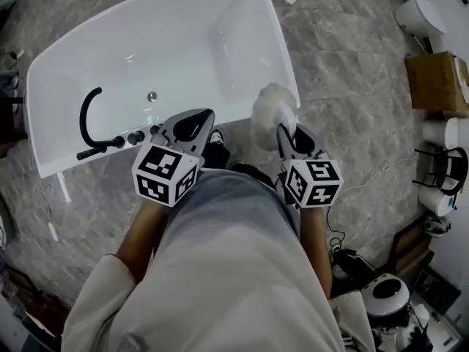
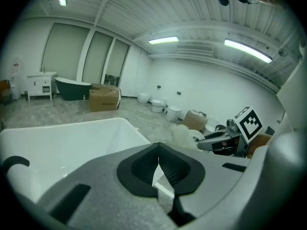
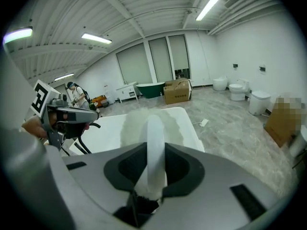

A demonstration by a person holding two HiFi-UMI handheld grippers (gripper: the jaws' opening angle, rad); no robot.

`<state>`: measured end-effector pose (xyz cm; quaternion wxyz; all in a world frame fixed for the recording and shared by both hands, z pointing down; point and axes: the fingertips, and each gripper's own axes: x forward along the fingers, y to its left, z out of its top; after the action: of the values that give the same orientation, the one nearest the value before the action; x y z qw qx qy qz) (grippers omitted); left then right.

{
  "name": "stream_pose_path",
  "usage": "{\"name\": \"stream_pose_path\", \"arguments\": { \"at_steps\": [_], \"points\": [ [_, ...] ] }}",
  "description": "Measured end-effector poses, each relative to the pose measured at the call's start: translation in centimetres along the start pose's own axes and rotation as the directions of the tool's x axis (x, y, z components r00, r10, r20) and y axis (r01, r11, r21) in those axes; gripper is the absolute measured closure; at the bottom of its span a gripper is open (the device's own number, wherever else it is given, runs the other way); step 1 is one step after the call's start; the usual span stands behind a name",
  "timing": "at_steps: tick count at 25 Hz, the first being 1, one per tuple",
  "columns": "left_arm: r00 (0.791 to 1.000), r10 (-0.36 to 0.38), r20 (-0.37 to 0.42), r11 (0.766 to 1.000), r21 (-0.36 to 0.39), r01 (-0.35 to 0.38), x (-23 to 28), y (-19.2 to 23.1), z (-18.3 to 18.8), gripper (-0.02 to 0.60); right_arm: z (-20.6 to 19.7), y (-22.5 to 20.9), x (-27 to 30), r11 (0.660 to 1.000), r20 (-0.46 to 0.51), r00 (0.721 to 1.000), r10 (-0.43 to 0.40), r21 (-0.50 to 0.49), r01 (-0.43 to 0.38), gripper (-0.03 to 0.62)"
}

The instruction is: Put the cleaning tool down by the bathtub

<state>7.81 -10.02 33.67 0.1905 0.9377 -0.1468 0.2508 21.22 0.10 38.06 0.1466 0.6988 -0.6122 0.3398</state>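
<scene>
The cleaning tool has a fluffy white head and a white handle. My right gripper is shut on that handle, and the head hangs over the near right corner of the white bathtub. In the right gripper view the handle runs up between the dark pads toward the tub. My left gripper hovers at the tub's near rim, left of the tool, shut with nothing in it. Its jaws meet at the tip in the left gripper view.
A black faucet with a curved hose stands on the tub's near left rim. On the marble floor, a cardboard box and white toilets are at the right. Cables and equipment lie at the lower right.
</scene>
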Motion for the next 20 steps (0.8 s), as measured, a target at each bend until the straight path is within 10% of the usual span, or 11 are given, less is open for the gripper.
{"name": "stream_pose_path", "arguments": {
  "at_steps": [20],
  "points": [
    [0.998,0.036,-0.045,0.992,-0.121,-0.042,1.6,3.9,-1.1,0.577,-1.4,-1.3,7.9,0.977,-0.212,0.970,0.118,-0.149,-0.151,0.508]
  ]
}}
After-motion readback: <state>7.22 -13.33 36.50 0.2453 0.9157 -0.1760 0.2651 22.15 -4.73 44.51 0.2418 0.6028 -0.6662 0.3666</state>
